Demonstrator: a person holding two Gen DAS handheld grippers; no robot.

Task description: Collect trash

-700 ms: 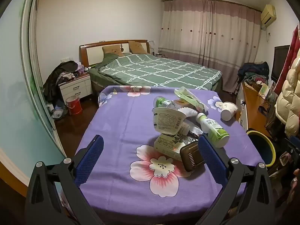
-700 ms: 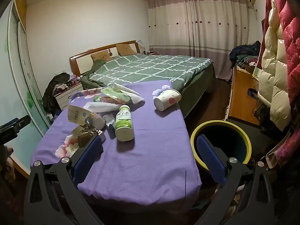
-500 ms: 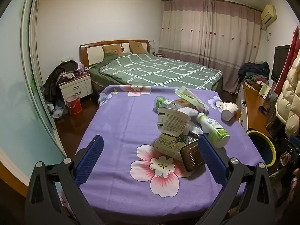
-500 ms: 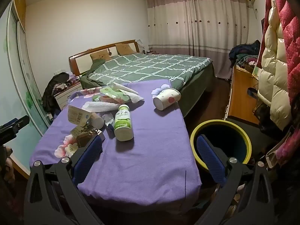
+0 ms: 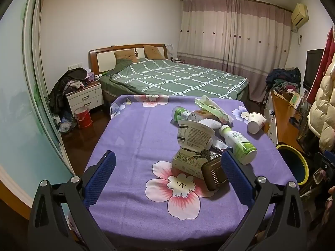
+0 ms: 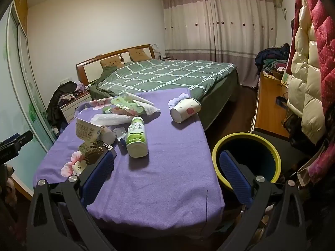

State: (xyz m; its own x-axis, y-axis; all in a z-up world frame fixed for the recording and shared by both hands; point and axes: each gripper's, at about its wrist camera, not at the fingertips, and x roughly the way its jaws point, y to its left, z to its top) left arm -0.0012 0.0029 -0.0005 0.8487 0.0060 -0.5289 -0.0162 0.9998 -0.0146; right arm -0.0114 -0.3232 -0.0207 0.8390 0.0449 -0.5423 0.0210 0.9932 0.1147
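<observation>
Trash lies on a purple flowered tablecloth (image 5: 136, 138): a white tub (image 5: 193, 135) tipped on a carton (image 5: 189, 161), a brown plastic tray (image 5: 214, 174), a green-and-white bottle (image 5: 238, 144) (image 6: 136, 137), a paper cup (image 5: 256, 122) (image 6: 185, 109) on its side, a second bottle (image 5: 182, 114), a green wrapper (image 5: 211, 108) (image 6: 127, 104) and white paper (image 6: 111, 119). A yellow-rimmed bin (image 6: 246, 159) (image 5: 292, 163) stands on the floor right of the table. My left gripper (image 5: 167, 171) is open and empty near the table's front edge. My right gripper (image 6: 166, 173) is open and empty over the front right corner.
A bed with a green checked cover (image 5: 173, 79) stands beyond the table. A white nightstand (image 5: 83, 98) and red bucket (image 5: 83, 117) are at the left. A wooden desk (image 6: 270, 108) and hanging coats (image 6: 307, 73) line the right side.
The white tub has tipped a little to the right on the carton. Both grippers have hardly moved and stay open.
</observation>
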